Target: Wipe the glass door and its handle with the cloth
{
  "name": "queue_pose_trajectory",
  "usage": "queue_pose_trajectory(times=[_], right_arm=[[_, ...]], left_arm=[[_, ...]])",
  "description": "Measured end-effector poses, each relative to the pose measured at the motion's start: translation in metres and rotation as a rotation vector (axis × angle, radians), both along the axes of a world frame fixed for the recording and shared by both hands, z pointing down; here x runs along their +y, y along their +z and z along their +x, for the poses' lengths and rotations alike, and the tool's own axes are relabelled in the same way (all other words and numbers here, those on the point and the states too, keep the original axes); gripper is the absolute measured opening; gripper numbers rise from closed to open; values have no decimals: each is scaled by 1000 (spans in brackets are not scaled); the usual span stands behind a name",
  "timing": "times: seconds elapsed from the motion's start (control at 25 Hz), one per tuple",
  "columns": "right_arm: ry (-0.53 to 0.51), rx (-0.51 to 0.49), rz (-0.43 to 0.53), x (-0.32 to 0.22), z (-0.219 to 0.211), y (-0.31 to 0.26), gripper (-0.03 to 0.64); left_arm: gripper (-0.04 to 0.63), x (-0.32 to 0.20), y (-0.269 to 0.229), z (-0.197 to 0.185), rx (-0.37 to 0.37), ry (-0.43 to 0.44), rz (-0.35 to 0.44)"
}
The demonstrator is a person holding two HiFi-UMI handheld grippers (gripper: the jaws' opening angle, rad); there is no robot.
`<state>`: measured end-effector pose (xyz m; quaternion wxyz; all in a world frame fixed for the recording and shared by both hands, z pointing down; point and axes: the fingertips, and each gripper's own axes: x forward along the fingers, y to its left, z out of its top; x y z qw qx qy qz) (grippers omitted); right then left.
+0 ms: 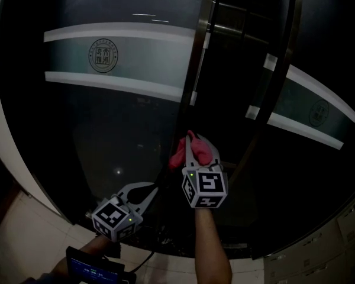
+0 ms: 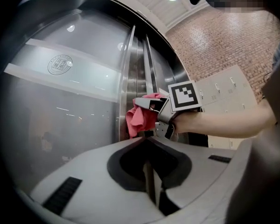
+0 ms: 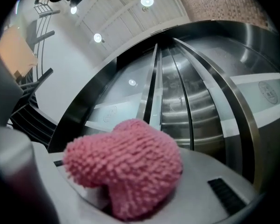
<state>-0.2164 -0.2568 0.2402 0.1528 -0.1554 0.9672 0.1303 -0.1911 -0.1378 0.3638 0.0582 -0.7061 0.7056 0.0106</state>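
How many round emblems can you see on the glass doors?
2. One round printed emblem sits on the left glass pane; the other on the right glass pane; more may be hidden.

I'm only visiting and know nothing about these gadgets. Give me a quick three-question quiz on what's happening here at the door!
1. True or false: the left gripper holds the cloth.
2. Pick one. The cloth is: A) blue, B) pink, C) white.
3. Fill in: the left gripper's jaws are ___, with nothing between them.

Key: 1 false, the right gripper holds it; 2 B; 3 shut.
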Motion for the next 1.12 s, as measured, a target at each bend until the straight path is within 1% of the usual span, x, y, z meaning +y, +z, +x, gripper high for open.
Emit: queue_pose_trajectory(times=[0.16, 0.24, 0.32, 0.44, 0.56, 0.68, 0.76, 0.84, 1.0, 1.12], right_arm=[[32, 29, -65, -9, -6, 42, 49], [46, 30, -89, -6, -5, 63, 49], [54, 27, -105, 0, -2, 81, 49], [54, 54, -116, 13, -2, 116, 49], [45, 115, -152, 23, -8, 163, 49], [39, 149, -184, 29, -16, 198, 51], [22, 162, -195, 35, -23, 210, 51], [-8, 180, -231, 42, -33, 225, 49], [-49, 265, -287, 53, -49, 261, 49], [-52, 268, -303, 52, -53, 267, 49]], left_arm=[[9, 7, 14, -14, 23, -26, -29], [9, 8, 25, -21, 14, -27, -39], [9, 6, 36, -25, 7, -23, -55], [9, 6, 46, -25, 25, -18, -76], [9, 8, 50, -23, 37, -16, -82], [9, 10, 58, -24, 41, -19, -90], [9, 12, 62, -25, 51, -24, -97], [9, 13, 66, -27, 60, -31, -101], [9, 16, 72, -30, 49, -35, -104], [9, 20, 67, -31, 58, -45, -101]])
